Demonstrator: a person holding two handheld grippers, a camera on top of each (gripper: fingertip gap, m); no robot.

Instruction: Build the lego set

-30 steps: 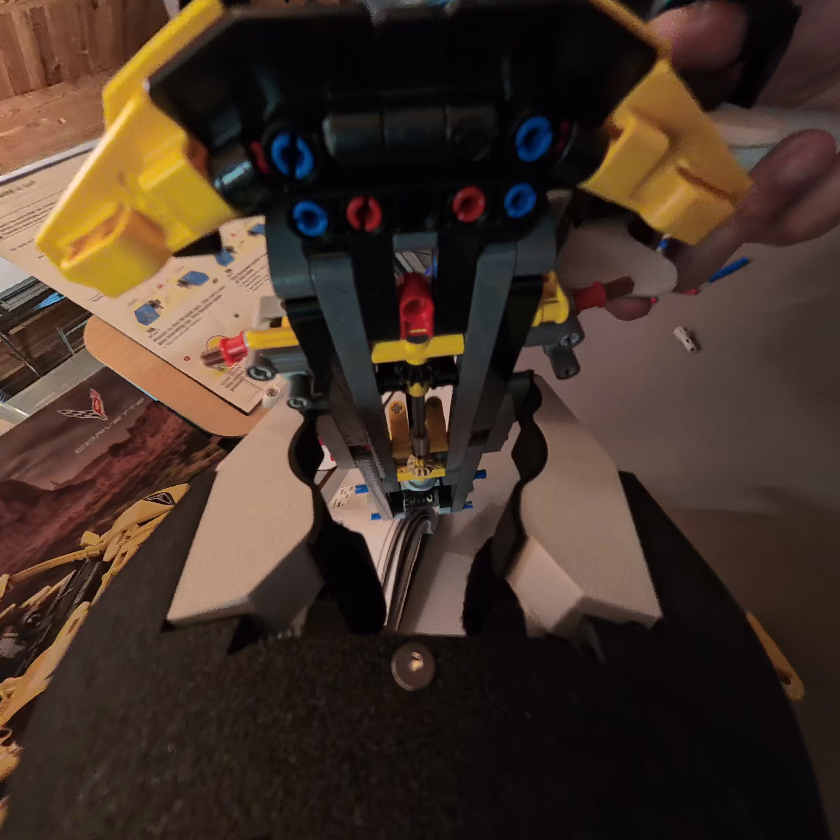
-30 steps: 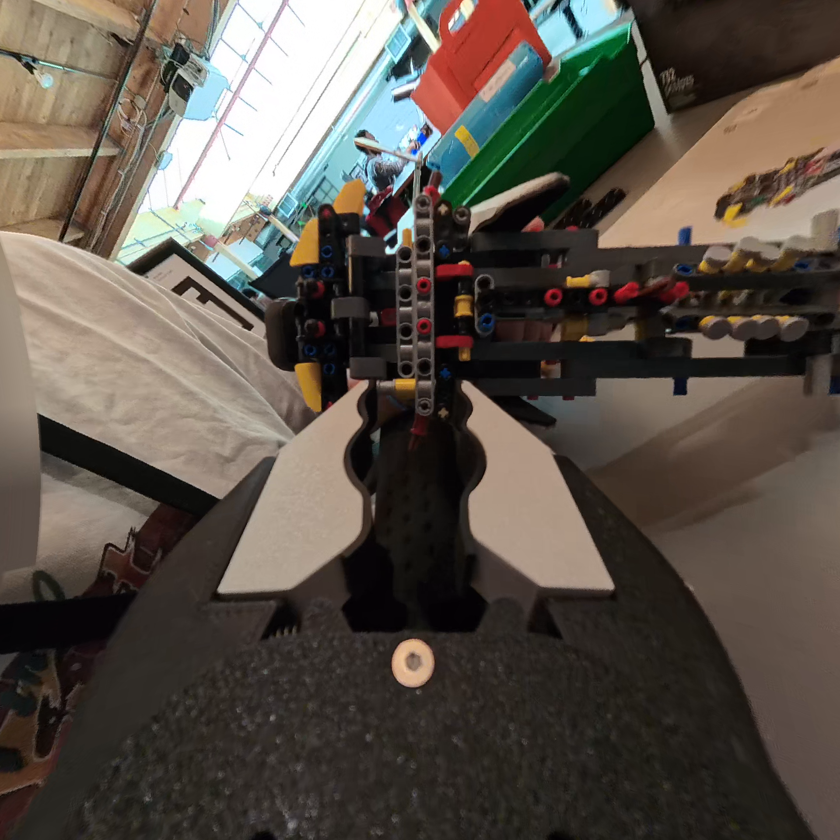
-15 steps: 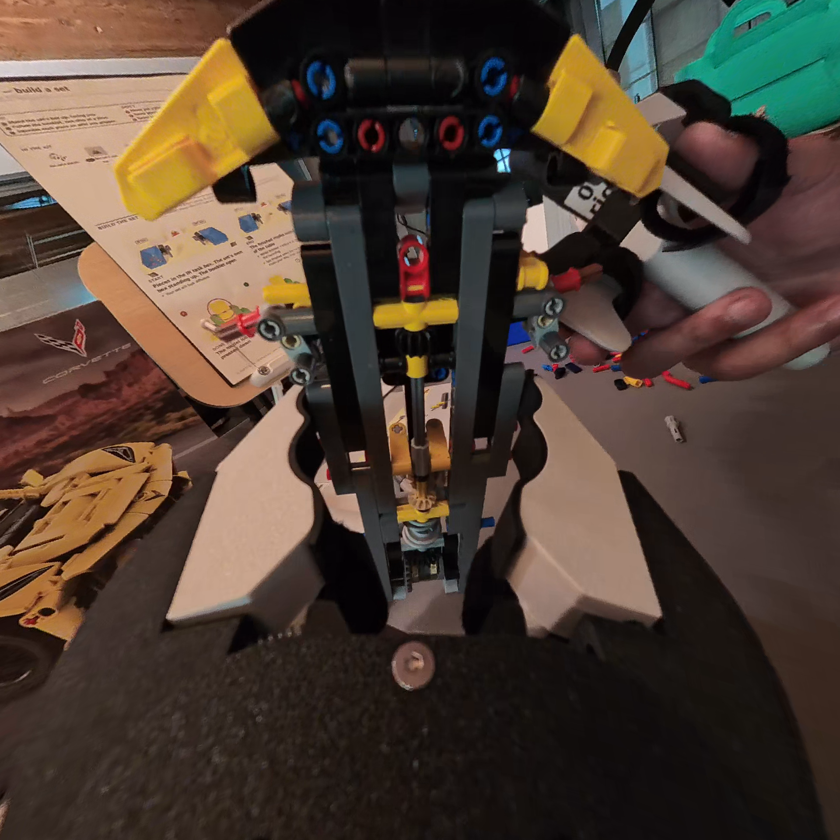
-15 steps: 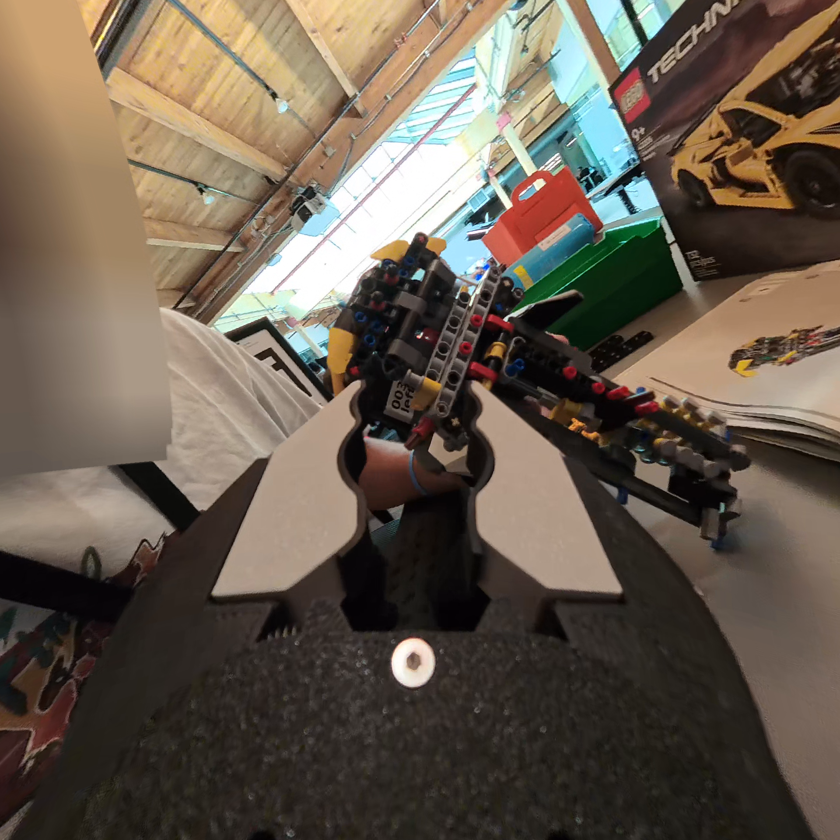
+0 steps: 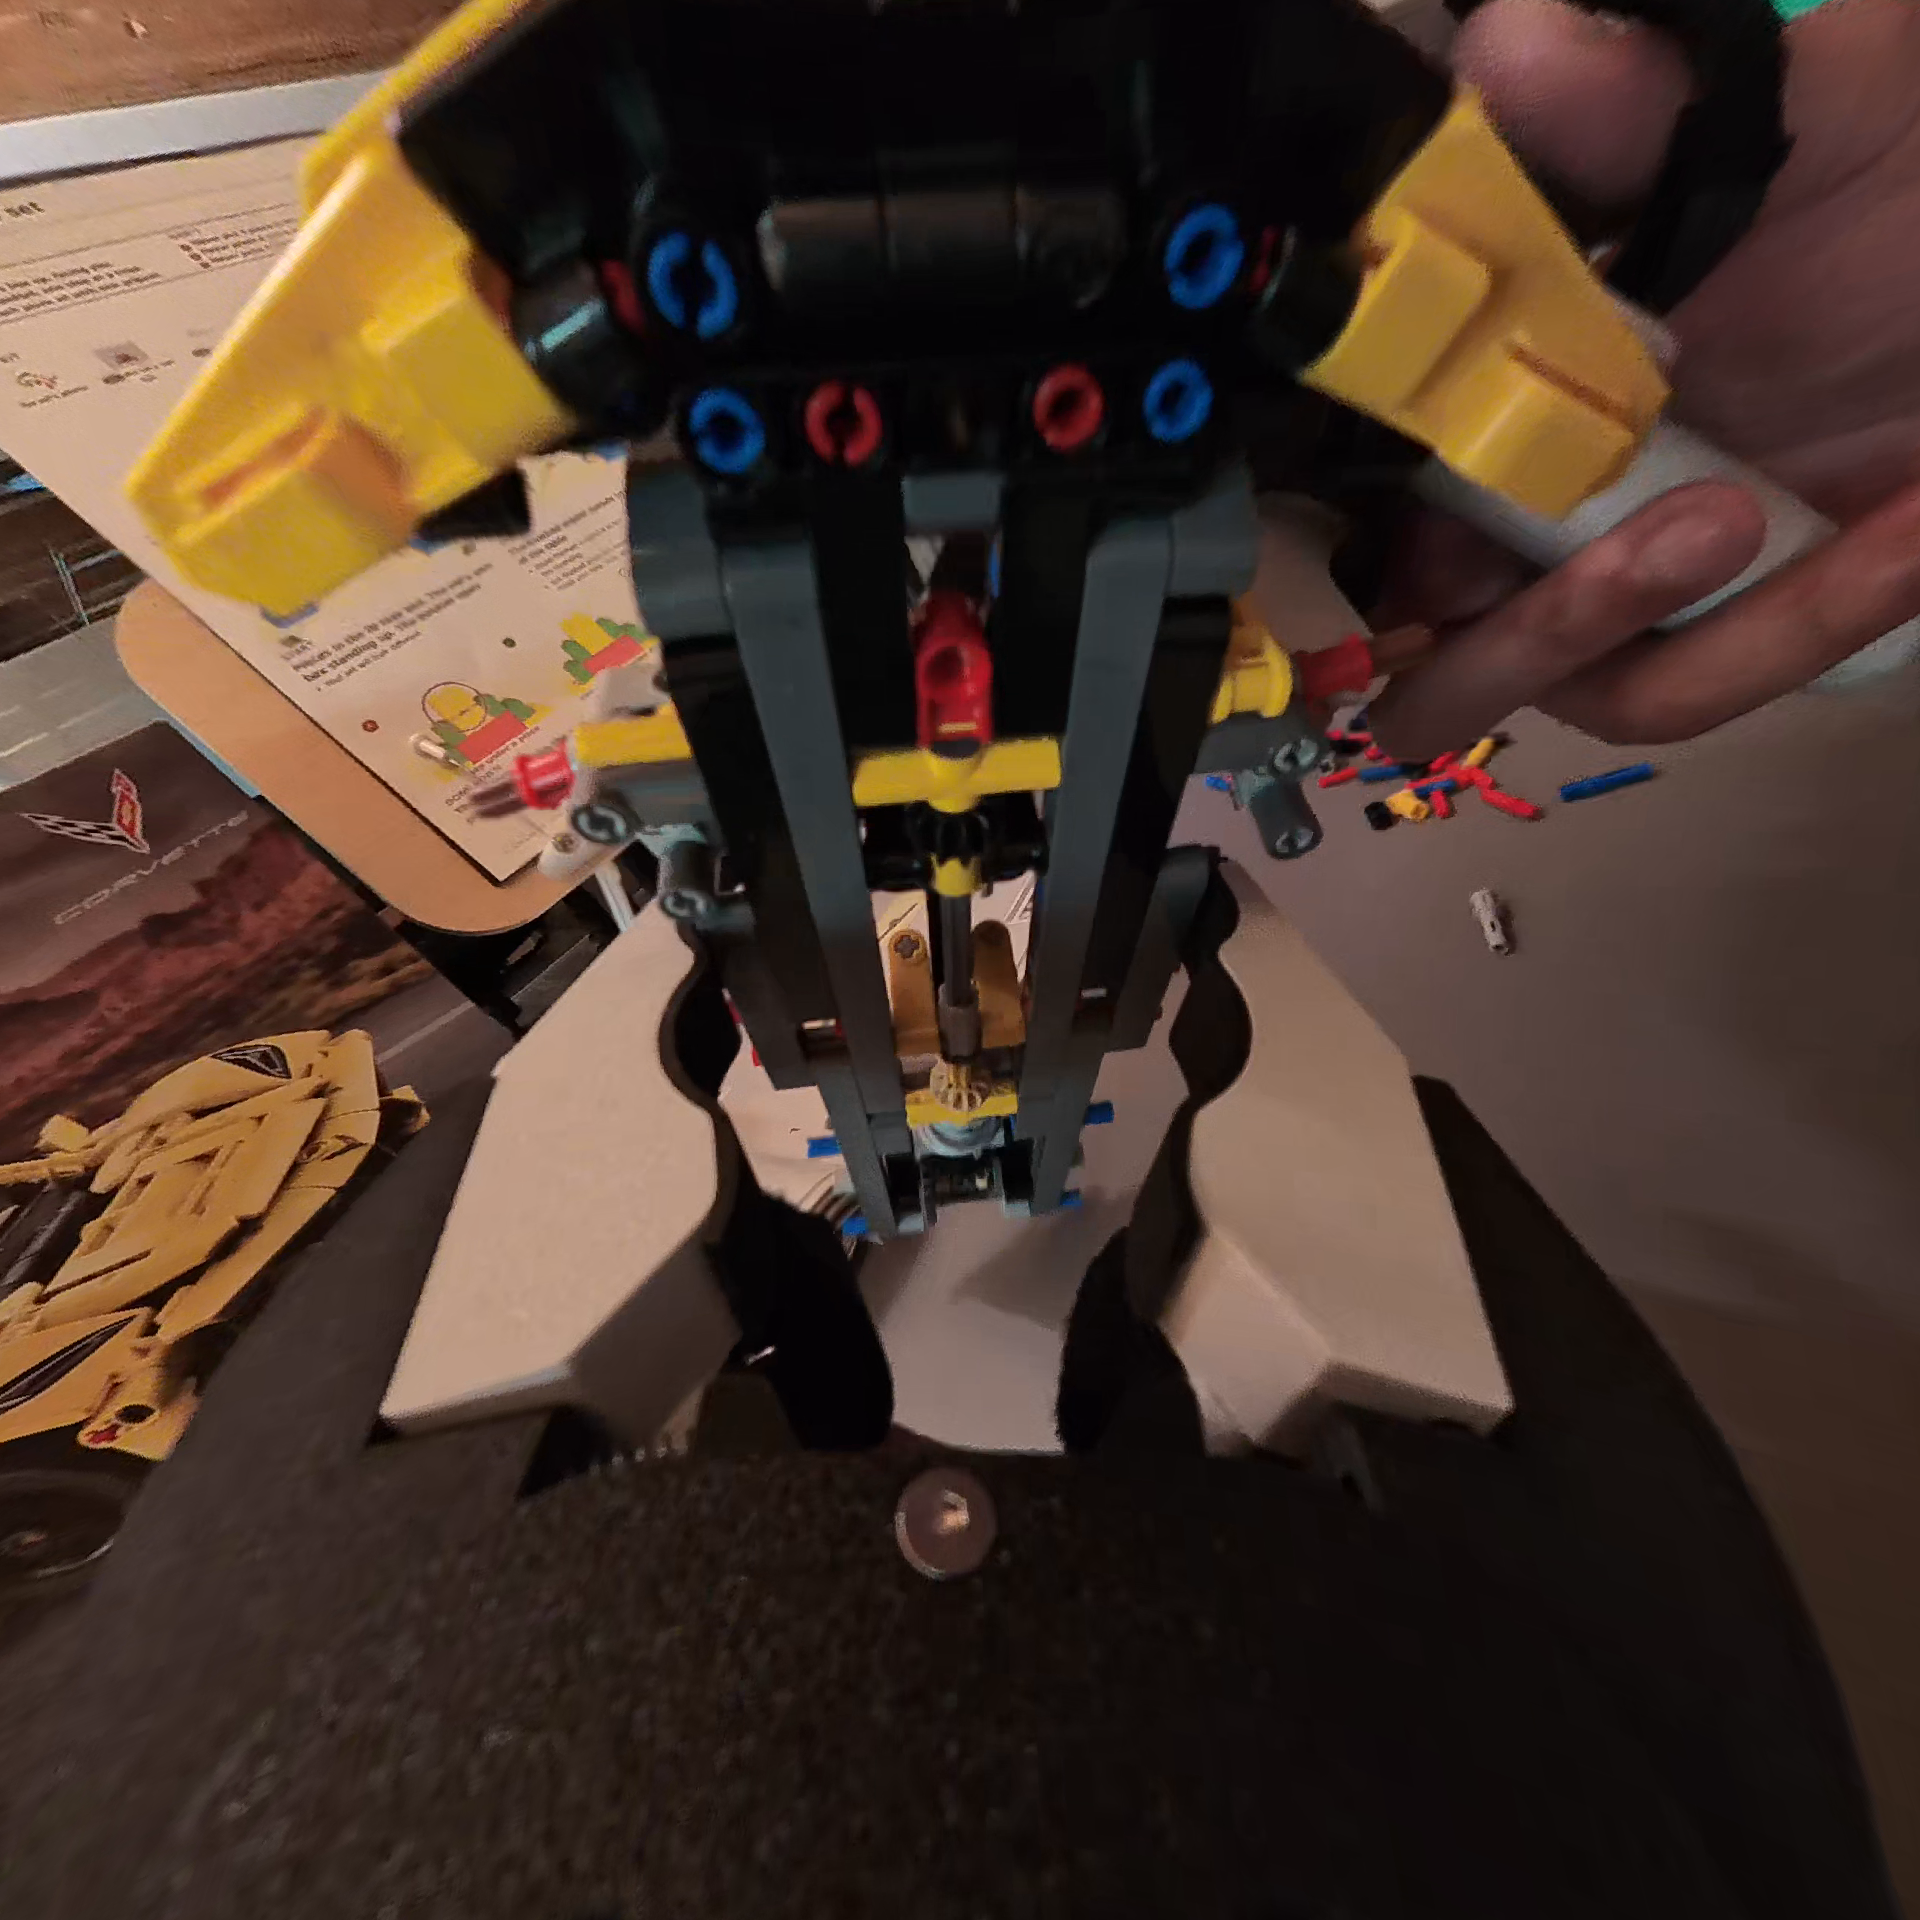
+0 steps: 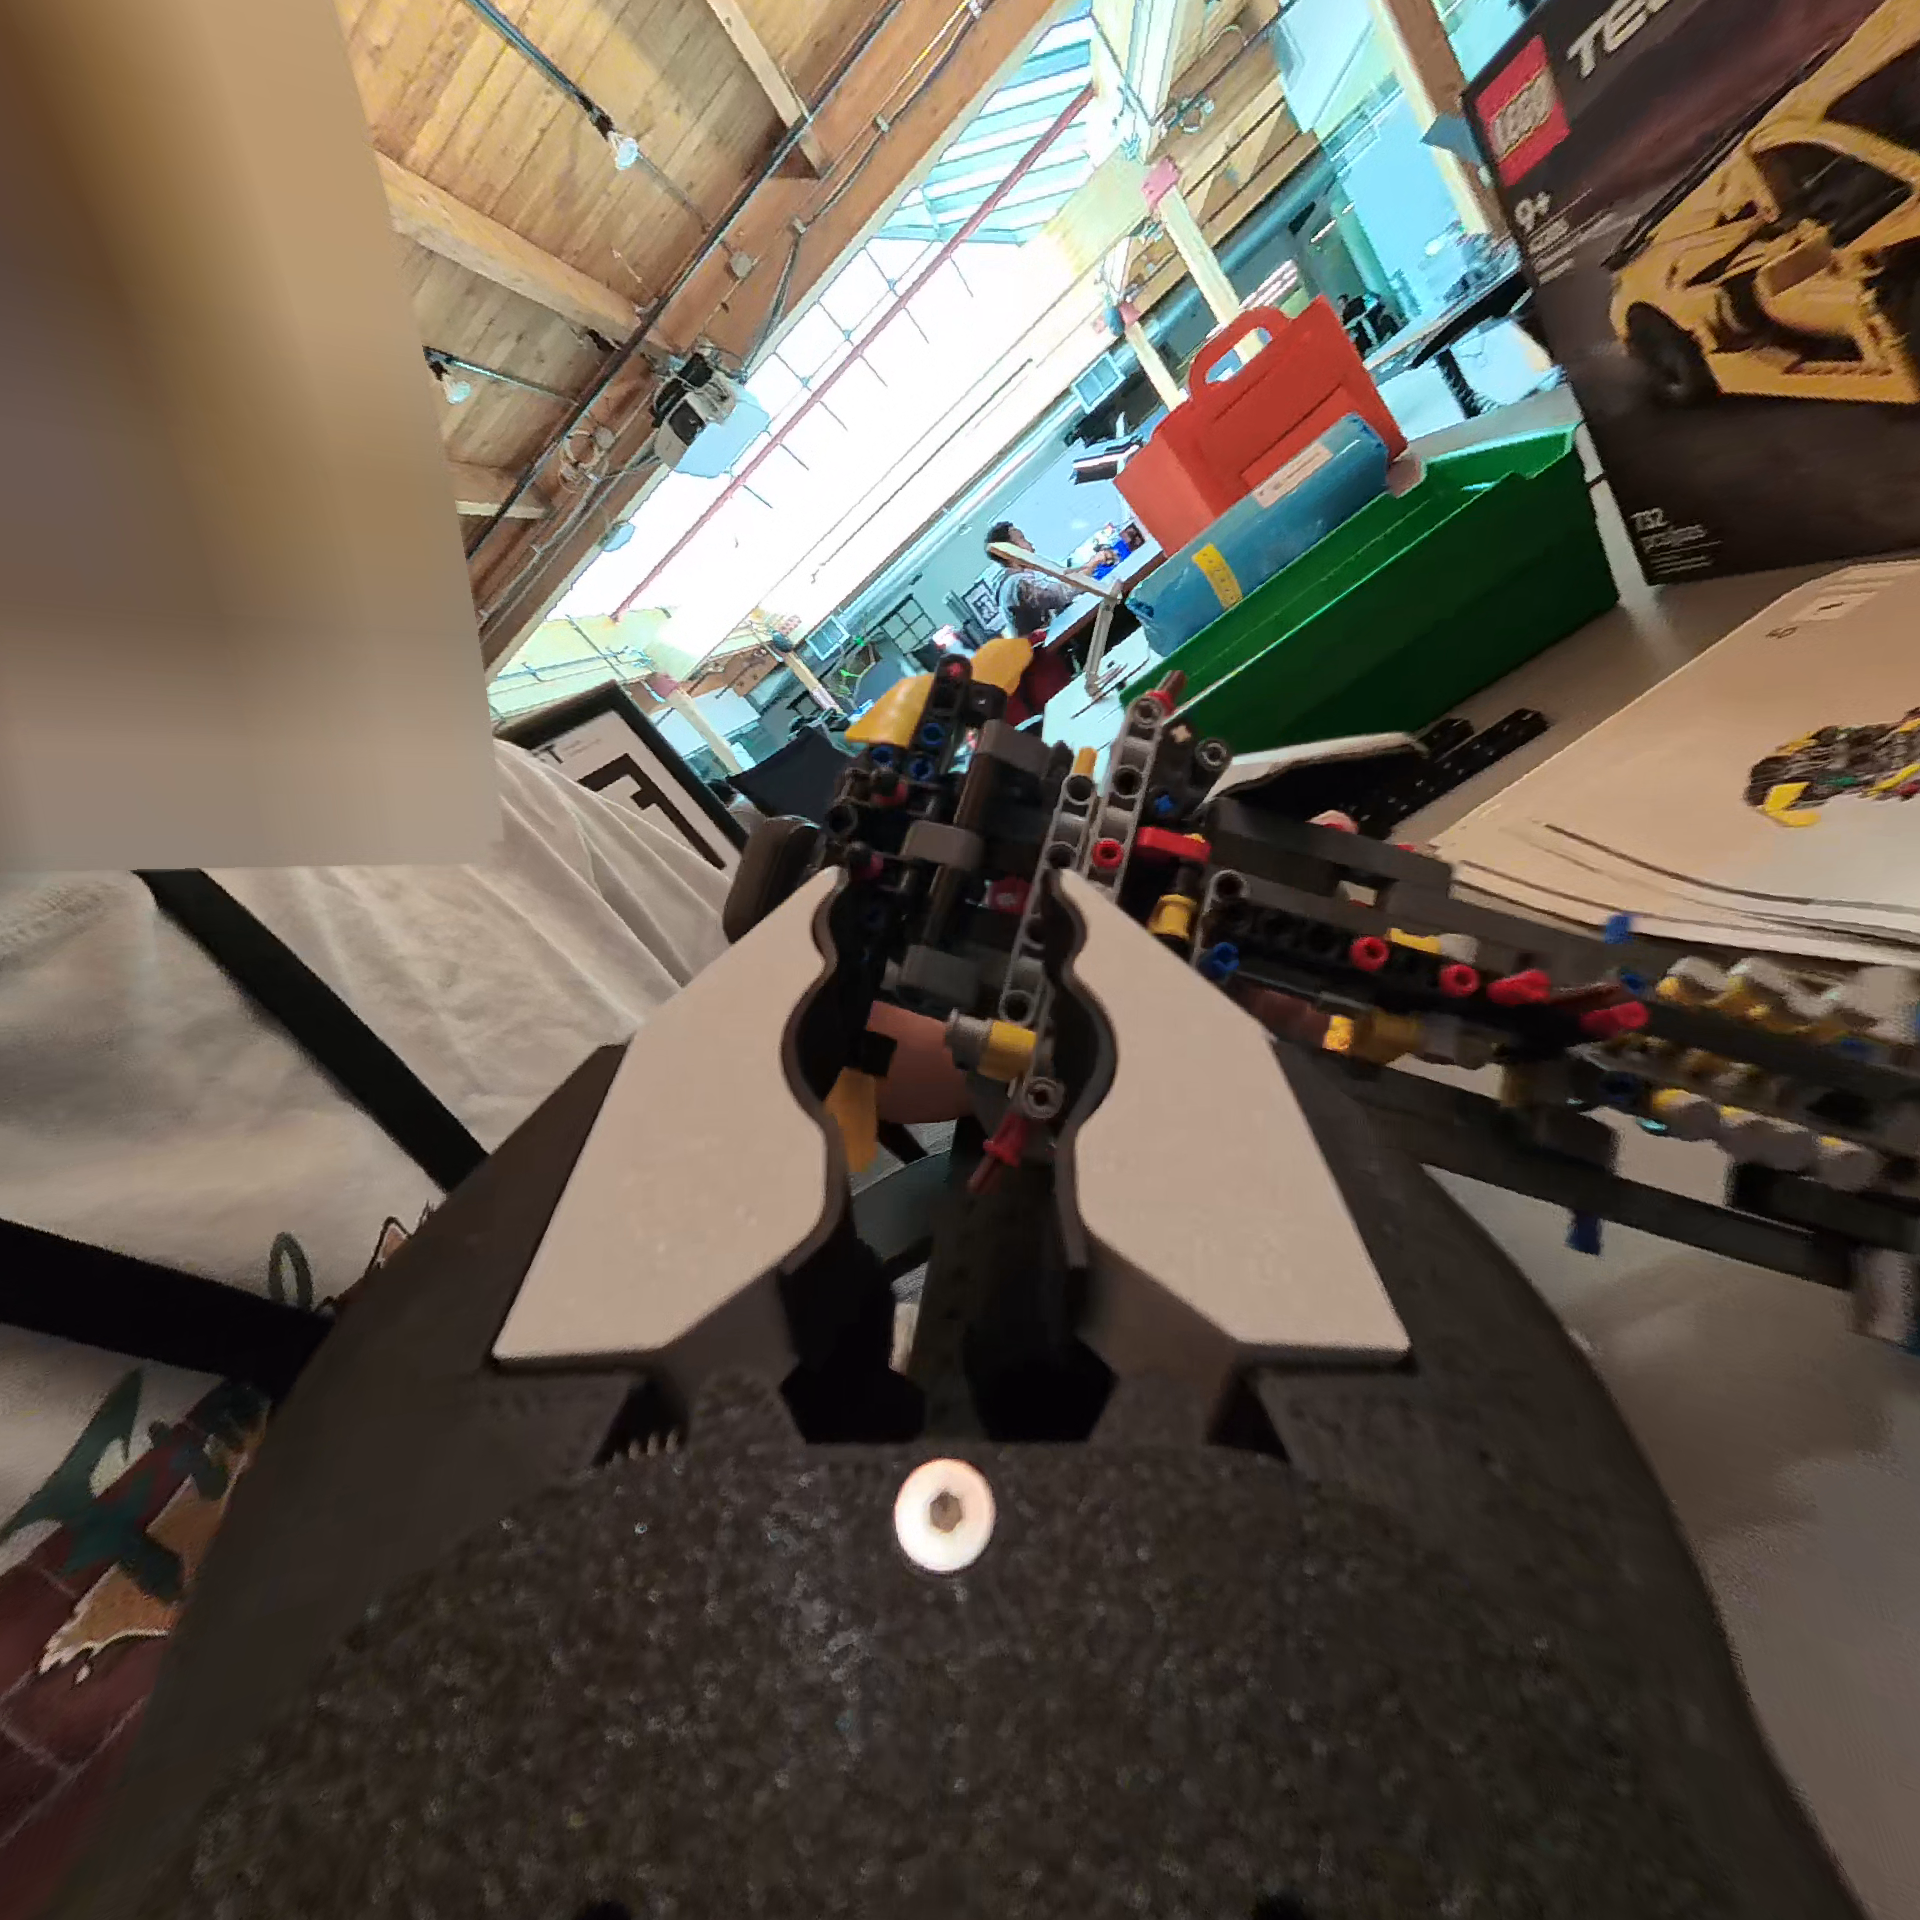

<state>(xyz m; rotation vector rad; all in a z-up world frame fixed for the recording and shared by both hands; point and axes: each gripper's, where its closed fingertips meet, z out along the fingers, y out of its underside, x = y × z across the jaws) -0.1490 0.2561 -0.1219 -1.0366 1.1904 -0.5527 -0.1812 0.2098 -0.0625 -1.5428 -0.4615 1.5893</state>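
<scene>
The lego car chassis (image 5: 790,727) is a long dark grey and black frame with blue and red pins and a yellow panel (image 5: 343,416) at each side of its near end. My left gripper (image 5: 945,935) is shut on its two long rails, with the far end low between the fingers. In the right wrist view the chassis (image 6: 1351,935) lies sideways and stretches to the right. My right gripper (image 6: 945,914) is closed around its light grey holed beam (image 6: 1122,790) and the black parts beside it. A hand (image 5: 1714,582) holding the right gripper shows at the upper right.
Loose red, blue and yellow pins (image 5: 1434,779) and a small grey connector (image 5: 1491,920) lie on the grey table. An instruction sheet (image 5: 343,665) and a picture of a yellow car (image 5: 156,1195) lie to the left. A booklet (image 6: 1714,779), green bin (image 6: 1403,603), red case (image 6: 1247,416) and set box (image 6: 1714,260) stand right. Measured from the fingertips, the small grey connector (image 5: 1491,920) is 15 cm or so from the left gripper and 20 cm from the right.
The chassis has tipped, so its yellow-panelled end is nearer the left camera. In the right wrist view it sits lower and deeper between the fingers. Both grippers keep their hold.
</scene>
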